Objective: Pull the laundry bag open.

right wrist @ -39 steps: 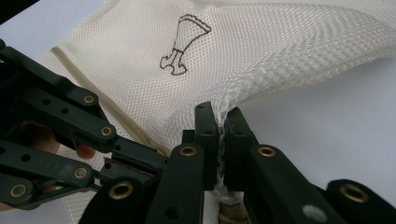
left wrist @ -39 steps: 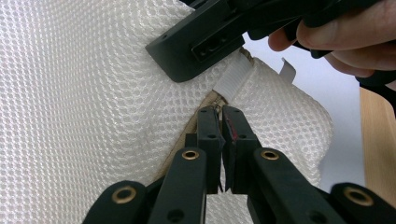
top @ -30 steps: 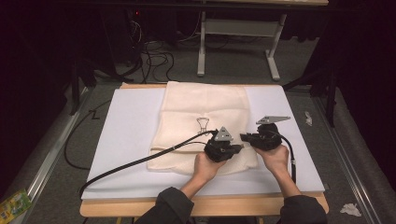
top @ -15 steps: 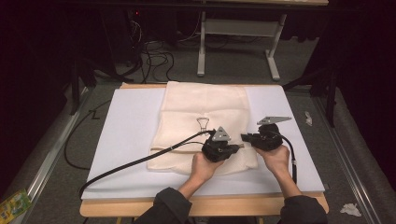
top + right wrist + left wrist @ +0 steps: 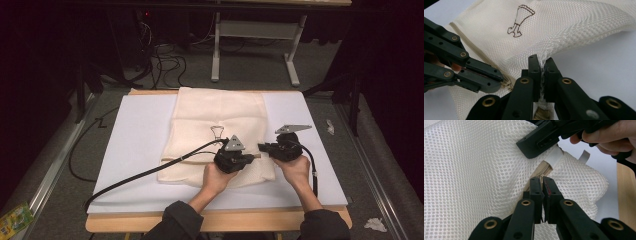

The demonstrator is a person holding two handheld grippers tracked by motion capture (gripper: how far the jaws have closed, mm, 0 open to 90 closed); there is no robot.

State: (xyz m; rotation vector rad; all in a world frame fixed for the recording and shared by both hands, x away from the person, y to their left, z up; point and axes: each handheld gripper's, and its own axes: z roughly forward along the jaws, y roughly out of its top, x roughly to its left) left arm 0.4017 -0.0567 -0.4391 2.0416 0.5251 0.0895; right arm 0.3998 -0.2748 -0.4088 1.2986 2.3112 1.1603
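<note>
A cream mesh bag (image 5: pixel 220 115) with a printed hanger mark (image 5: pixel 217 132) lies flat on a white board (image 5: pixel 135 145). My left gripper (image 5: pixel 254 157) sits at the bag's lower right corner. In the left gripper view the left gripper (image 5: pixel 542 180) is shut on the tan zipper (image 5: pixel 544 171). My right gripper (image 5: pixel 261 147) faces it from the right. In the right gripper view the right gripper (image 5: pixel 542 62) is shut on a pinch of the mesh bag (image 5: pixel 564 27) at its edge. The zipper (image 5: pixel 456 28) runs under the left gripper's fingers (image 5: pixel 486 77).
The board rests on a wooden table (image 5: pixel 150 222) whose front edge is near the person's sleeves. A black cable (image 5: pixel 145 172) trails left from the left gripper across the bag and board. A metal stand (image 5: pixel 255 30) and floor cables lie beyond the table.
The left gripper has shifted slightly to the left along the bag's lower edge. The right gripper has stayed almost where it was, still gripping the mesh.
</note>
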